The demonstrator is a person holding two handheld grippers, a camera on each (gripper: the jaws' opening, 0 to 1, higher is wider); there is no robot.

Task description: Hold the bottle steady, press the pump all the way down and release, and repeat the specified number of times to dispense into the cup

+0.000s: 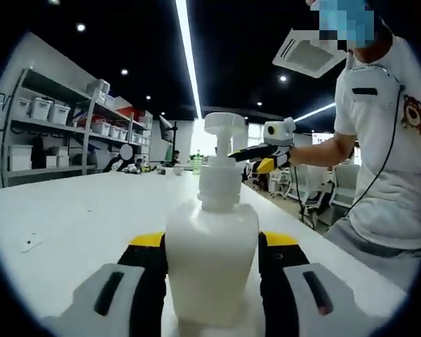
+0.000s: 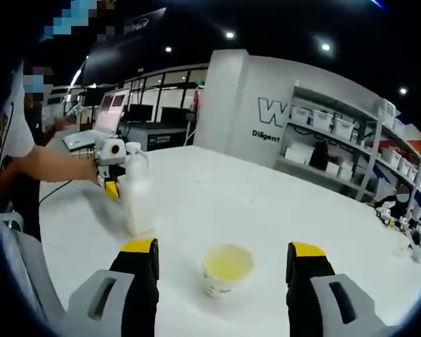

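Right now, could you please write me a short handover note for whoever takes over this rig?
Left gripper: shut on the white plastic pump bottle, upright on the white table.
Right gripper: open, empty, apart from the pump head.
Small paper cup: on the table between the right gripper's jaws, holding yellowish liquid, away from the bottle.
Done: bottle held; some liquid already in the cup.
Left: how many presses remain cannot be told.

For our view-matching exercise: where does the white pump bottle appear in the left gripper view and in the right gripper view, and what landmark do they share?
Left gripper view: the pump bottle stands bottom centre, between the left hand-held gripper jaws.
Right gripper view: the bottle is left of centre, blurred, beyond the cup.
Shared landmark: the shelves of white bins.
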